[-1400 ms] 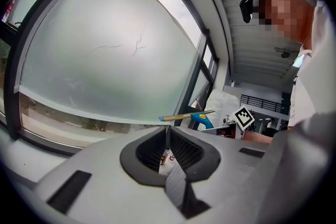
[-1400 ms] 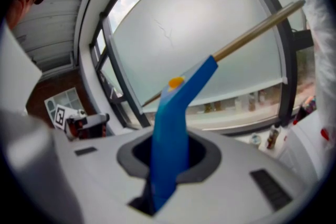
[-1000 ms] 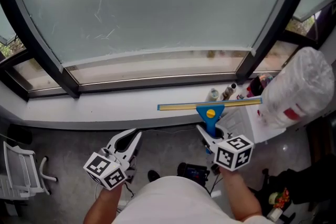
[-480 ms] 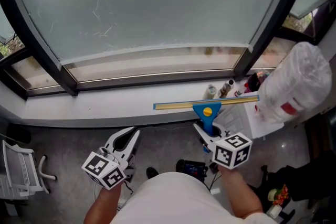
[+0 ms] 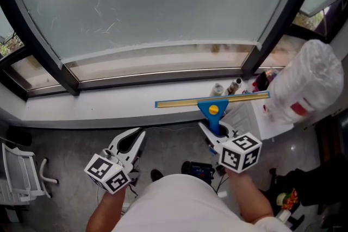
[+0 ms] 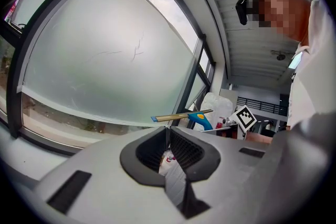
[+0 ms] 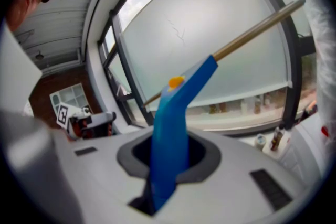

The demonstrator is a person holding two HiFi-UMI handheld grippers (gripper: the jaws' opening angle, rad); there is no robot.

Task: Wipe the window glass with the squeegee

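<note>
The squeegee (image 5: 213,108) has a blue handle with a yellow button and a long brass-coloured blade. My right gripper (image 5: 215,135) is shut on its handle and holds the blade level just above the white sill (image 5: 109,108), below the frosted window glass (image 5: 163,2). In the right gripper view the blue handle of the squeegee (image 7: 172,123) rises out of the jaws of my right gripper (image 7: 169,157), with the blade slanting across the glass (image 7: 220,23). My left gripper (image 5: 134,137) hangs low at the left, shut with nothing in it. From the left gripper view, the squeegee (image 6: 184,116) shows beyond my left gripper (image 6: 168,136).
Dark frame posts (image 5: 277,13) flank the pane. Small bottles (image 5: 228,88) stand on the sill at the right, beside a white plastic bag (image 5: 307,84) and papers (image 5: 255,122). A white rack (image 5: 19,174) stands on the floor at the lower left, and a dark device (image 5: 196,171) lies near my feet.
The right gripper has lifted the squeegee a little up and to the left, toward the glass. The left gripper has hardly moved.
</note>
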